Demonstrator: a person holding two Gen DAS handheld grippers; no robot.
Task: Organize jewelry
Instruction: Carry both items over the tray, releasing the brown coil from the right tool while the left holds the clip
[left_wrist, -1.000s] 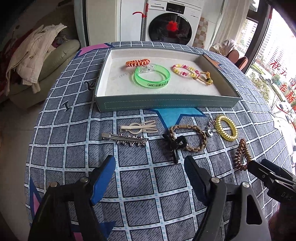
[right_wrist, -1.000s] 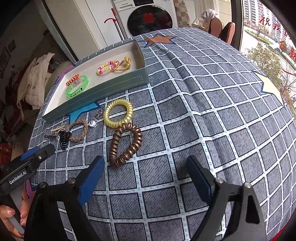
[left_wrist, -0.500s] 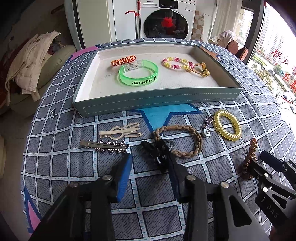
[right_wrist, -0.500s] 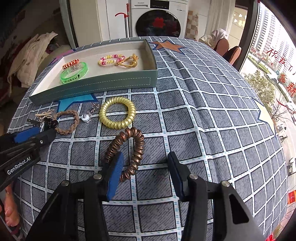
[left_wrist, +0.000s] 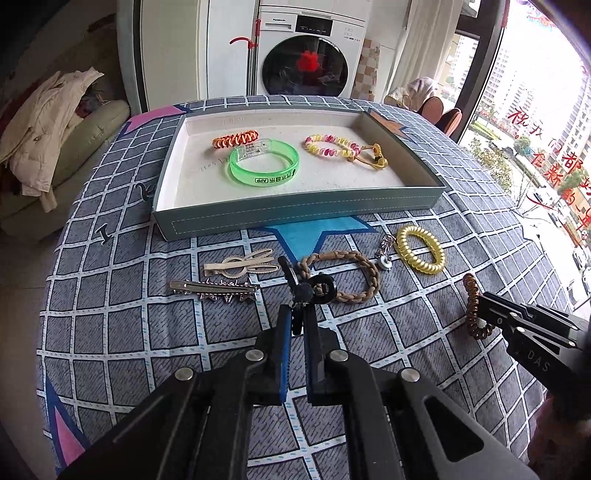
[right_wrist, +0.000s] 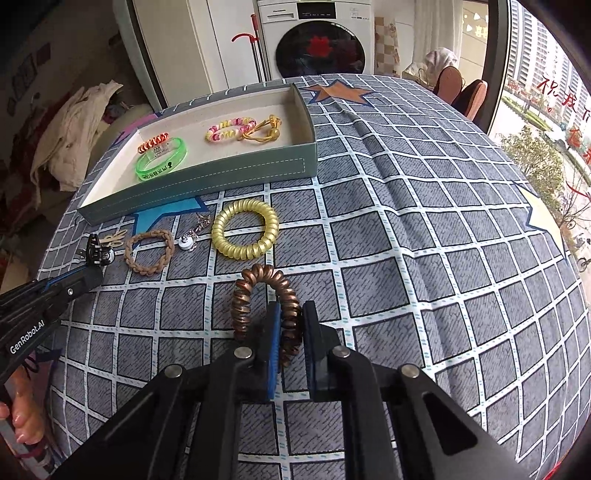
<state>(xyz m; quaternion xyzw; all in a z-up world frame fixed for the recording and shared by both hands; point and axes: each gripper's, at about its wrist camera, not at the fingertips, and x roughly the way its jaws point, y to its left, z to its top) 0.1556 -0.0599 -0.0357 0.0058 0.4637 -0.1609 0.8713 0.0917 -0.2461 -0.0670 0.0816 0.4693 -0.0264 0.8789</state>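
Note:
A grey-green tray (left_wrist: 295, 216) holds a green bangle (left_wrist: 263, 167), an orange coil tie (left_wrist: 235, 139), a pink-yellow coil tie (left_wrist: 331, 145) and a yellow band (left_wrist: 373, 156). My left gripper (left_wrist: 298, 320) is shut on a black hair clip (left_wrist: 303, 288) lying on the cloth. My right gripper (right_wrist: 289, 328) is shut on the near side of a brown coil tie (right_wrist: 266, 295), which also shows in the left wrist view (left_wrist: 472, 306). In front of the tray lie a braided bracelet (left_wrist: 347, 273), a yellow coil tie (left_wrist: 420, 249), a small charm (left_wrist: 384, 254), a beige clip (left_wrist: 242, 263) and a silver clip (left_wrist: 212, 288).
The table wears a grey checked cloth (right_wrist: 424, 236) that drops off at its round edges. A sofa with clothes (left_wrist: 48, 125) stands to the left, a washing machine (left_wrist: 310, 59) behind, chairs (right_wrist: 461, 88) at the back right near the window.
Both grippers moved forward and closed: the left onto the black hair clip, the right onto the brown coil tie. The other pieces have not moved.

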